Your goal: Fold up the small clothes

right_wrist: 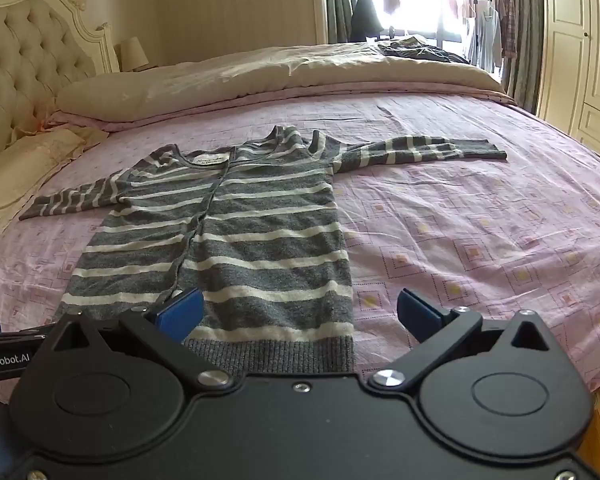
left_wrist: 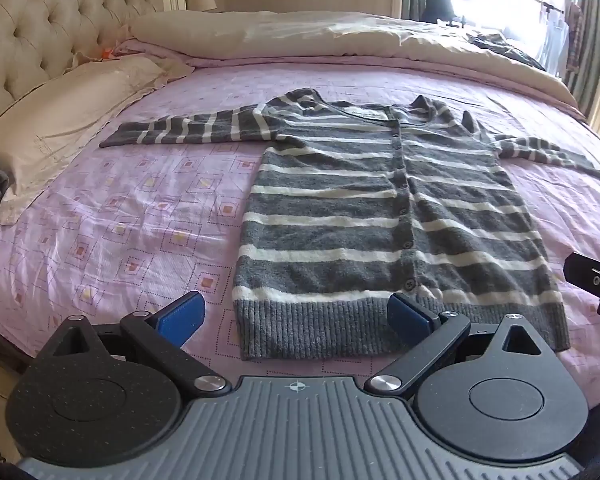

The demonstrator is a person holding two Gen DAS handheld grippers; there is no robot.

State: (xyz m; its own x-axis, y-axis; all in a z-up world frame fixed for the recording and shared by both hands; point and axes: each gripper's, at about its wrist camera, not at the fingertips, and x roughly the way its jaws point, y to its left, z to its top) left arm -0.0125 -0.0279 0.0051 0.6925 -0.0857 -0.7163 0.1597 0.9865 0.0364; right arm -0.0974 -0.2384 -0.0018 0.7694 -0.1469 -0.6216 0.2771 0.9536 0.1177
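A grey cardigan with white stripes (left_wrist: 380, 208) lies flat and buttoned on the pink bedsheet, collar away from me, both sleeves spread out sideways. It also shows in the right wrist view (right_wrist: 236, 240). My left gripper (left_wrist: 296, 316) is open and empty, hovering above the hem's left part. My right gripper (right_wrist: 300, 316) is open and empty, above the hem's right corner. Part of the right gripper shows at the right edge of the left wrist view (left_wrist: 596, 284).
The pink patterned bedsheet (left_wrist: 140, 208) covers a wide bed. A cream pillow (left_wrist: 60, 120) and a tufted headboard (left_wrist: 32, 28) are on the left. A folded cream duvet (right_wrist: 260, 76) lies at the far side, with dark clothes (right_wrist: 420, 50) on it by the window.
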